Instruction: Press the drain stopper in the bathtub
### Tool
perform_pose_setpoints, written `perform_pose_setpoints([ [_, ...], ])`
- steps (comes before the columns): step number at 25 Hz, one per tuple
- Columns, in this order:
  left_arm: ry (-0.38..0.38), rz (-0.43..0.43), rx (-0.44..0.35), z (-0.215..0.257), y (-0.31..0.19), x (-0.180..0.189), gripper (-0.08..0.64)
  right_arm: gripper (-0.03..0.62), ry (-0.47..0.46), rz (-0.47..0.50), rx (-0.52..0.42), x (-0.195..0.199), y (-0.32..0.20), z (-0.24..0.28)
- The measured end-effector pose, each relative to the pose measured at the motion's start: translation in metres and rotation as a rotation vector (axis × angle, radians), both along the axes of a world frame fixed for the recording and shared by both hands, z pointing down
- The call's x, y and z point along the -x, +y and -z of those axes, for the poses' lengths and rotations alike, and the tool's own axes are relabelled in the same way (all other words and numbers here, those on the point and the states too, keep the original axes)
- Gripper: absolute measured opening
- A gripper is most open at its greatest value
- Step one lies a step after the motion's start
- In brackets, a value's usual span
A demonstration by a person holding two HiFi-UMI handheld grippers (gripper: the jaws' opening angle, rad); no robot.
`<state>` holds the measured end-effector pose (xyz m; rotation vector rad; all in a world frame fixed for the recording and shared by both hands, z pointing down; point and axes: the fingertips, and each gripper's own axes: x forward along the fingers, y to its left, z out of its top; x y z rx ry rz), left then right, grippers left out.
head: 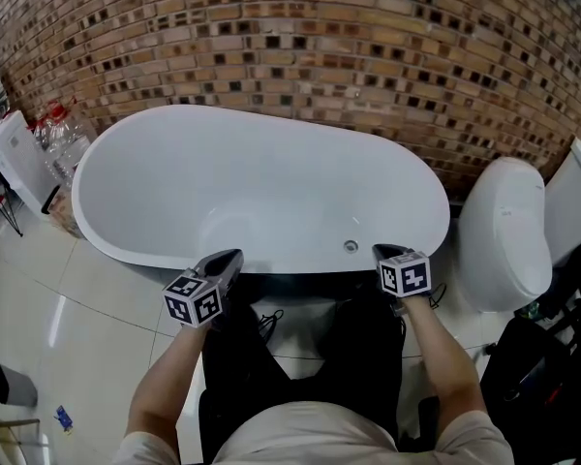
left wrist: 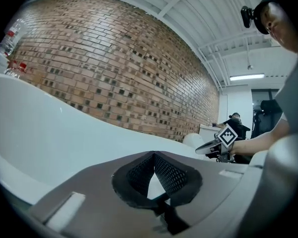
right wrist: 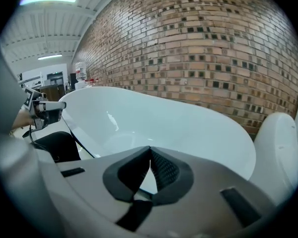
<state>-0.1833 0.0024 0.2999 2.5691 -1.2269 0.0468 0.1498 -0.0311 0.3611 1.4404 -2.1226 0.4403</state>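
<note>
Closest in, two forearms (head: 174, 376) reach out from the person's lap, each ending in one claw. The left claw (head: 234, 256) is clenched, its pads meeting at the tip with nothing between them. The right claw (head: 381, 251) is clenched and empty in the same way. That suits the job as I read it: a stopper is pushed rather than gripped, so a closed tip makes a firm prod.

Both claws hang at the near rim of the bathtub (head: 126, 139), the left at about seven o'clock of the oval and the right at about five o'clock. Whether either touches the rim I cannot tell.

The drain stopper (head: 351, 246), a small round metal disc, sits low inside the tub, near the right claw's tip at about its nine o'clock but apart from it. The right claw therefore looks the likelier presser, and the press is not yet made.

Farther out, a toilet (head: 504, 231) stands just beside the tub at three o'clock, bottles (head: 63, 129) crowd at ten o'clock, and a brick wall (head: 320, 37) runs across twelve.

Count: two claws, one bathtub, one stopper, one toilet. The bottles are too bunched to number.
</note>
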Motion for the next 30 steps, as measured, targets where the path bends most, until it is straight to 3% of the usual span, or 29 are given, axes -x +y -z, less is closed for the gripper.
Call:
perform_pose_setpoints([
  [7, -0.089, -0.048, -0.086, 0.050, -0.006, -0.020, 0.008, 0.015, 0.069, 0.079, -0.094, 0.008, -0.014, 0.059],
  [18, -0.097, -0.060, -0.173, 0.108, -0.021, -0.040, 0.008, 0.015, 0.088, 0.145, -0.233, 0.034, -0.043, 0.148],
  [30, -0.158, -0.134, -0.215, 0.133, -0.039, -0.073, 0.008, 0.015, 0.132, 0.184, -0.274, 0.054, -0.080, 0.186],
])
